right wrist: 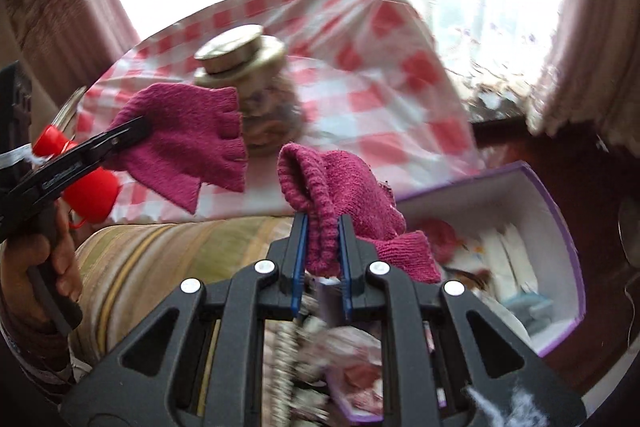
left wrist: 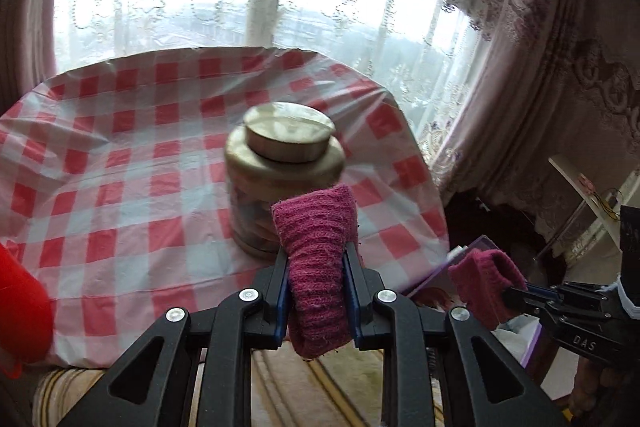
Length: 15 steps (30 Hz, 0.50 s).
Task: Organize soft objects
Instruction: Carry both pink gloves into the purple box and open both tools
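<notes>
Both grippers grasp magenta gloves: left gripper (left wrist: 316,259), right gripper (right wrist: 322,247); neither is yet in the purple box (right wrist: 560,227) at four o'clock.

Left gripper (left wrist: 316,263): matte black linkage arms with triangular cut-outs, four round silver screw heads across the front, blue pads lining the inner finger faces. Right gripper (right wrist: 322,239): same black frame, silver screws, blue pads; seen from the side it carries white embossed lettering, "DAS". White tape or fluff wraps near its handle, hard to tell. Left hand (right wrist: 60,267) shows a dark patterned sleeve.
</notes>
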{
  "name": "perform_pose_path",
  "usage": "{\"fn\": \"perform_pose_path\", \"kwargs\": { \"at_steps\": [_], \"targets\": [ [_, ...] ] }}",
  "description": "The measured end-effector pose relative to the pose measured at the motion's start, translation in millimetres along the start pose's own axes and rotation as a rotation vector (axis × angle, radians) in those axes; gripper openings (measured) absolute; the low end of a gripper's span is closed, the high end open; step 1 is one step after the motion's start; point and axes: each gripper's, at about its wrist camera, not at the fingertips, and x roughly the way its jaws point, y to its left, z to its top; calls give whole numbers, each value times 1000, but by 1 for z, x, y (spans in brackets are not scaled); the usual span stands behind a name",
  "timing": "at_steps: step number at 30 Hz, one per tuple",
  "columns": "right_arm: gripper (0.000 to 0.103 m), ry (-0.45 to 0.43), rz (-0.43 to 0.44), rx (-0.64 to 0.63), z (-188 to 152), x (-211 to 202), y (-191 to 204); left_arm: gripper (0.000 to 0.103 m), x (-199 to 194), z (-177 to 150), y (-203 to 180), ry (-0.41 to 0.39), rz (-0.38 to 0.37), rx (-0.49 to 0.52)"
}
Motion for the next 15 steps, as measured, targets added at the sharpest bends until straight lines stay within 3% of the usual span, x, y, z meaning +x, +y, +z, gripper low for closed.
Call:
{"fn": "perform_pose_path", "kwargs": {
  "at_steps": [8,15],
  "targets": [
    [18,22,-119,115,-32,-13,-71,24,32,-19,-87,135,-189,77],
    [18,27,-197,165,-48,-20,-110,25,55,-34,-148,226,-296,96]
  ]
}}
